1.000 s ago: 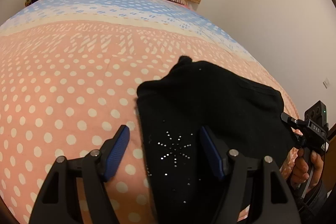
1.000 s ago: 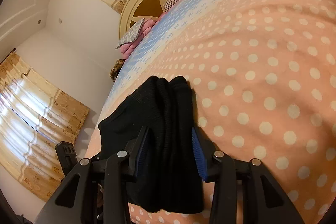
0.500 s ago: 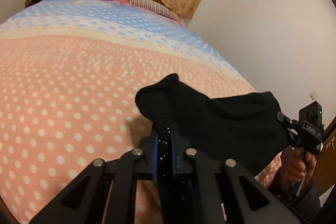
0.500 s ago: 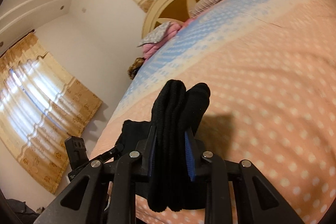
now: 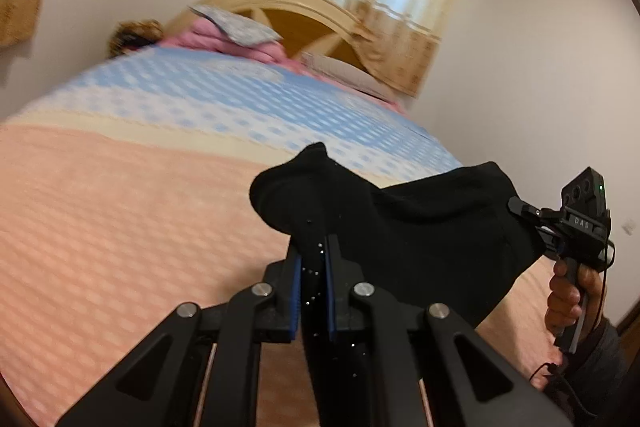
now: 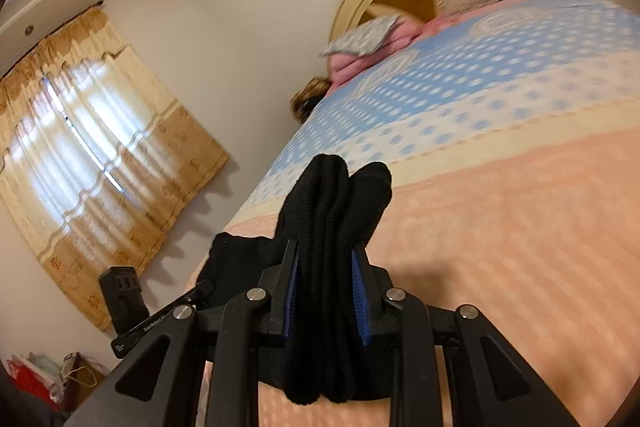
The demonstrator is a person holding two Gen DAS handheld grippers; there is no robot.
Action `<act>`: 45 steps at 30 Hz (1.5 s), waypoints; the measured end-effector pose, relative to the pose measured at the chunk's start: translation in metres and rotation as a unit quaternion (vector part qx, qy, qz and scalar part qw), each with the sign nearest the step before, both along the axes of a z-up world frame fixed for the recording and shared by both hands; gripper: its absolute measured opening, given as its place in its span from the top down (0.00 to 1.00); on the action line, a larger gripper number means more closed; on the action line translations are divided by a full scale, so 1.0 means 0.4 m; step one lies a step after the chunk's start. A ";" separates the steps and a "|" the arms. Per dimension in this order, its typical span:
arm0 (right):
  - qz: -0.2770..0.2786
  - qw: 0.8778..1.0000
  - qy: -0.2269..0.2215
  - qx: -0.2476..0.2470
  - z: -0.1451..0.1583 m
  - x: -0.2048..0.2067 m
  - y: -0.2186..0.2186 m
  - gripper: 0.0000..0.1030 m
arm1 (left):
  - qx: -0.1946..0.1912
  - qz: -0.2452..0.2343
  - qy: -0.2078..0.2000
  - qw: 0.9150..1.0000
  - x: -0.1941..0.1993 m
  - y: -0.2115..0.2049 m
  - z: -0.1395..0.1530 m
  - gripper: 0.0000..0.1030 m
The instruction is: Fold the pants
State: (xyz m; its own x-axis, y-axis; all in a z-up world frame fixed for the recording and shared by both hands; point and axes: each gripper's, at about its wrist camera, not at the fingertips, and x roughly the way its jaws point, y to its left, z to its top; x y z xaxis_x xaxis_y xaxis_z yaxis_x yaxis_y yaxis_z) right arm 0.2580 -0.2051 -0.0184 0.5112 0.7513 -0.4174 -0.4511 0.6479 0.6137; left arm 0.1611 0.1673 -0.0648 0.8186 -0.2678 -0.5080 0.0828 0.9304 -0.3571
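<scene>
Left gripper (image 5: 313, 269), lower centre of its frame, pitched upward toward the headboard (image 5: 304, 7), blue pads clamped on a fold of the black pants (image 5: 420, 227). Right gripper (image 6: 325, 273) likewise angled up, pinching a thick bunched edge. The garment hangs between both above the dotted bedspread (image 5: 120, 207). The right hand (image 5: 568, 295) grips its handle at lower right.

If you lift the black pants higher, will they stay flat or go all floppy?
Probably floppy: the black pants sag in a curve between the left gripper and the right gripper. They look like a thick knit, bunching in rolls above the jaws, so likely not slippery. Loose ends would probably dangle.
</scene>
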 end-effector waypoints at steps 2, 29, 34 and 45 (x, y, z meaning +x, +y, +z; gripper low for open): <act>0.019 1.000 0.008 -0.010 -0.009 0.063 0.097 0.76 | 0.011 0.028 -0.001 1.000 0.014 0.058 0.000 0.90; 0.042 0.981 0.185 -0.050 -0.325 0.349 0.350 0.58 | 0.019 0.141 0.122 0.982 0.086 0.269 -0.246 0.47; -0.014 0.982 0.189 -0.021 -0.305 0.339 0.256 0.57 | 0.043 0.158 0.118 0.979 0.026 0.267 -0.232 0.45; -0.067 0.989 0.100 -0.085 -0.176 0.053 0.166 0.55 | 0.110 0.193 0.047 0.974 -0.142 0.134 -0.066 0.33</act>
